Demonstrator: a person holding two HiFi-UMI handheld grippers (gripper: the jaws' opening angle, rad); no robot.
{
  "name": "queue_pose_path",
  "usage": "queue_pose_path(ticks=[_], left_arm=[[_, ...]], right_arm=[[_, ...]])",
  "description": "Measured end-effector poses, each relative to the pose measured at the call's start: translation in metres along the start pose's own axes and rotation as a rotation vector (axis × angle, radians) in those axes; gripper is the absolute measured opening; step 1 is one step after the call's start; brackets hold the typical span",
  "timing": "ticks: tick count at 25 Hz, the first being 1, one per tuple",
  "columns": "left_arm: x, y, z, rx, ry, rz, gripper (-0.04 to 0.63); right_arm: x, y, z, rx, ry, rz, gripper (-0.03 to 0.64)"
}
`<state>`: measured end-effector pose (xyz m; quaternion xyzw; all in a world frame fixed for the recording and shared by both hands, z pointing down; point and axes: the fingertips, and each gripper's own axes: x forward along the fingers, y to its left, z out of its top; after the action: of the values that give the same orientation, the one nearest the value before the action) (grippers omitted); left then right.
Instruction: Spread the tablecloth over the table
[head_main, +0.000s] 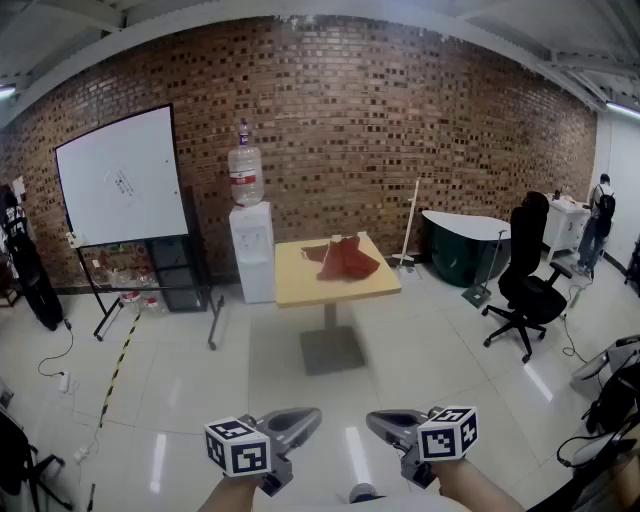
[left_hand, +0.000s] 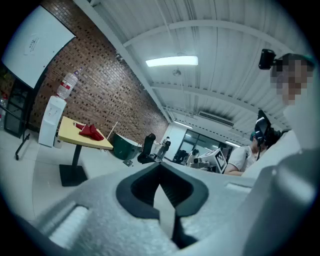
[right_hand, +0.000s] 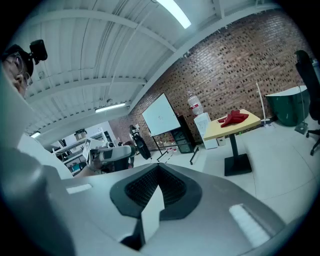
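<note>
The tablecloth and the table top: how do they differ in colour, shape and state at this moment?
The tablecloth is red; the table top is pale yellow. The tablecloth lies crumpled in a heap; the table top is flat and roughly square. The tablecloth covers only part of the table, so most of the top is bare. Shared: both are far across the floor from the left gripper and right gripper, which are shut and empty.

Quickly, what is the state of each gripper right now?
Left gripper: closed, holding nothing.
Right gripper: closed, holding nothing.
</note>
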<state>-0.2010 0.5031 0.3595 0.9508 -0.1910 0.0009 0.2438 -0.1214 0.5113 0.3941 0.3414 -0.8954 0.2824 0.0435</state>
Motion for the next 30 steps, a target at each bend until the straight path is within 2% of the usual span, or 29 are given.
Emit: queue_pose_path(ticks=[7, 14, 20, 25, 30], left_arm=[[0.046, 0.04, 0.004, -0.003, 0.03, 0.027, 0.0], [0.126, 0.137, 0.027, -0.033, 0.059, 0.033, 0.001], [0.237, 0.247, 0.075, -0.083, 0.102, 0.072, 0.001], [0.325, 0.312, 0.147, -0.03, 0.07, 0.116, 0.0], [0.361, 0.36, 0.181, -0.01, 0.046, 0.147, 0.0]], right_arm=[[0.013, -0.061, 0.021, 0.037, -0.033, 0.012, -0.002], [0.055, -0.173, 0.065, 0.088, -0.046, -0.02, -0.002], [0.108, -0.31, 0.148, 0.153, -0.035, -0.011, -0.002], [0.123, -0.41, 0.238, 0.122, -0.06, -0.003, -0.002], [0.139, -0.468, 0.283, 0.115, -0.068, -0.01, -0.002]])
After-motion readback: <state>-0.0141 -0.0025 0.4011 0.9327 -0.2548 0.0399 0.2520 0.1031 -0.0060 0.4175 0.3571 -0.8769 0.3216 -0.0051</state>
